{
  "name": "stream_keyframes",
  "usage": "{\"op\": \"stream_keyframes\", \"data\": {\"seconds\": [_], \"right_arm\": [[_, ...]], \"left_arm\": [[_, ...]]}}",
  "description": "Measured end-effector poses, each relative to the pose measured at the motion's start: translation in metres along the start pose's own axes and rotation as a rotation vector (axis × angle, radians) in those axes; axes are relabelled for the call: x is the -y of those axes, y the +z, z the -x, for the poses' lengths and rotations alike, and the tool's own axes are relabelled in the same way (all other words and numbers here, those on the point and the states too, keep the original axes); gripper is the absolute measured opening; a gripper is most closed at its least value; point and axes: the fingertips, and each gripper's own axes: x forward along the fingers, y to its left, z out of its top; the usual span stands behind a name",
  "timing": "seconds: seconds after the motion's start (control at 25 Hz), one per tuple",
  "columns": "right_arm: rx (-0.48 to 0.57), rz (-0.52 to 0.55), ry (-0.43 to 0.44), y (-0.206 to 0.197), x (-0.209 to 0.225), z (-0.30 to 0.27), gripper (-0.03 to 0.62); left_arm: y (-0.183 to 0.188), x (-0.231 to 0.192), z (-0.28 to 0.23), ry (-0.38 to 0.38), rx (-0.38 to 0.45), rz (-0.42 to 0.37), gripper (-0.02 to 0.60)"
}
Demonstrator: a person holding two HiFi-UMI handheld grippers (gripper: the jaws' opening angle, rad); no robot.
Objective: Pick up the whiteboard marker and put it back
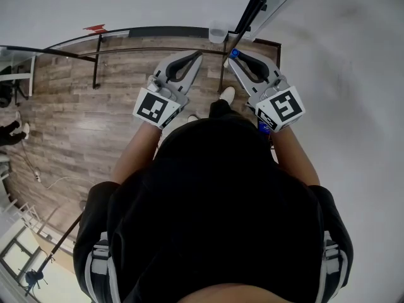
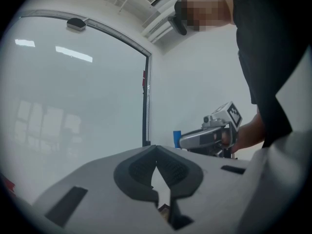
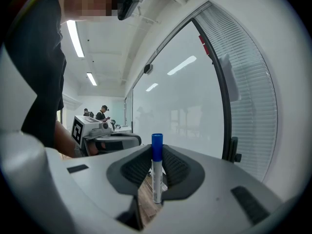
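Beside a black frame edge [image 3: 222, 101], right hand-held gripper [image 3: 156, 152] clamping upright whiteboard marker [image 3: 156, 179]

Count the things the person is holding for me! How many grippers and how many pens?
grippers: 2, the left gripper and the right gripper
whiteboard marker: 1, with a blue cap, pinched between the right gripper's fingers
total: 3
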Motion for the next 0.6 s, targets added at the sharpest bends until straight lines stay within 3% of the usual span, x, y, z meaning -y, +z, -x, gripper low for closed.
{"op": "stream_keyframes", "data": {"seconds": [0.44,0.6], "right_arm": [[0.012,0.030,0.028,0.012,0.036,-0.022,0.063],[0.002,0.041,0.038,0.015,0.048,-0.033,0.063]], "left_arm": [[-0.004,-0.024,-0.018,0.038,-0.029,-0.029,0.005],[-0.003,-0.034,-0.026,0.065,-0.005,-0.023,0.005]]}}
